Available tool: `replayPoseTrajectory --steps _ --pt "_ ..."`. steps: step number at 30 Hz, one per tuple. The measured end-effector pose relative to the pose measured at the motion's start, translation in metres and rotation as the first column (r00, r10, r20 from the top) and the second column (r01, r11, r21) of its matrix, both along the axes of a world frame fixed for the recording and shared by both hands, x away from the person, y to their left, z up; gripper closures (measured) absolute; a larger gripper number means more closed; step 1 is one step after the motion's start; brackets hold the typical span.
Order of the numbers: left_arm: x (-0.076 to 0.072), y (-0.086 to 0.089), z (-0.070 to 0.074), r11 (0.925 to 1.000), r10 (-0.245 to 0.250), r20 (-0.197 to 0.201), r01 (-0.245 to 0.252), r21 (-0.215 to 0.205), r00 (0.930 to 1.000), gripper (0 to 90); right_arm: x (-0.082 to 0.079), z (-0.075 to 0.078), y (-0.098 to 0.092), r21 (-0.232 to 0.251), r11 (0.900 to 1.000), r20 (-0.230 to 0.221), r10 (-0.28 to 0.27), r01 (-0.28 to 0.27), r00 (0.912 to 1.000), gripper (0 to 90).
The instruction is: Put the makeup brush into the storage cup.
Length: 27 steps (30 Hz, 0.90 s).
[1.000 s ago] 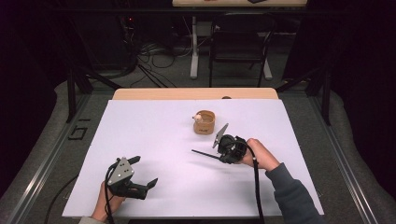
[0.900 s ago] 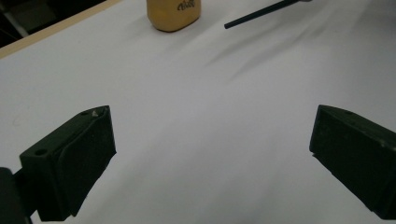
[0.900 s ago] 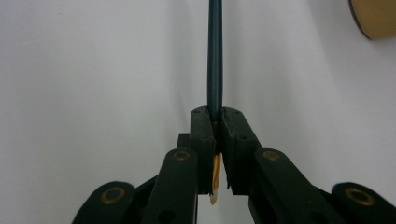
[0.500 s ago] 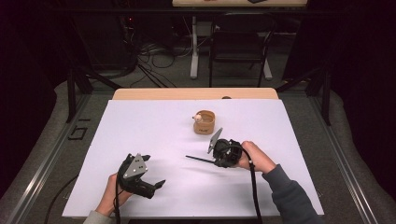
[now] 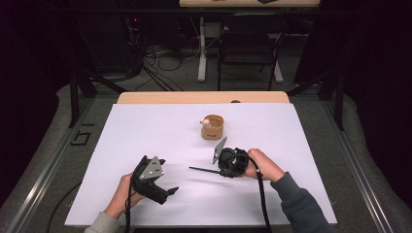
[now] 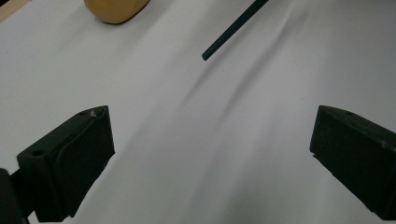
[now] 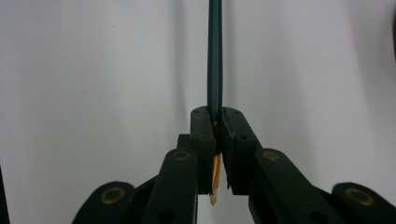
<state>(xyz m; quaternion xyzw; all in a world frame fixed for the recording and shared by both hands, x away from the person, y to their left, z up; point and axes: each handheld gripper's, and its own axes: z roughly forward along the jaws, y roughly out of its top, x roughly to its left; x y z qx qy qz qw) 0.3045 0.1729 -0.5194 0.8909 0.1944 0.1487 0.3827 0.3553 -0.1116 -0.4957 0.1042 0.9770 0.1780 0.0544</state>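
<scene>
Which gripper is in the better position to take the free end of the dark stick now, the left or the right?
Left. The left gripper has open, empty jaws aimed toward the dark stick, whose free end lies just ahead of them. The right gripper is shut on the stick's other end, so it cannot take it.

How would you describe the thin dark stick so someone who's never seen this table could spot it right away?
Start at the white sheet covering the table, then find the right gripper, near the sheet's middle, below the small round wooden container. The dark stick is clamped between its shut jaws and points left toward the left gripper. It is the one long, thin, straight thing on the sheet, blue-black with a pale orange end behind the jaws.
</scene>
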Motion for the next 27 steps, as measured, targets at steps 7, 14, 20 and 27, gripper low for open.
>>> replayPoseTrajectory --steps 7,14,20,27 --pt "0.006 -0.015 -0.001 0.9962 -0.061 -0.021 0.062 0.06 0.9979 0.0 -0.004 0.001 0.004 0.003 1.0 0.001 0.027 -0.027 0.9996 84.0" --pt "0.011 -0.028 0.0 0.99 -0.113 -0.029 0.115 0.081 0.9932 0.0 -0.008 0.001 0.009 0.003 0.999 0.002 0.053 -0.053 0.9986 84.0" --pt "0.014 -0.037 -0.004 0.9832 -0.142 -0.043 0.146 0.11 0.989 4.9 -0.013 0.002 0.014 0.003 0.997 0.011 0.083 -0.083 0.9965 84.0" --pt "0.015 -0.045 -0.006 0.9747 -0.179 -0.046 0.183 0.128 0.9828 22.9 -0.016 0.0 0.017 0.012 0.995 0.004 0.102 -0.102 0.9947 84.0"
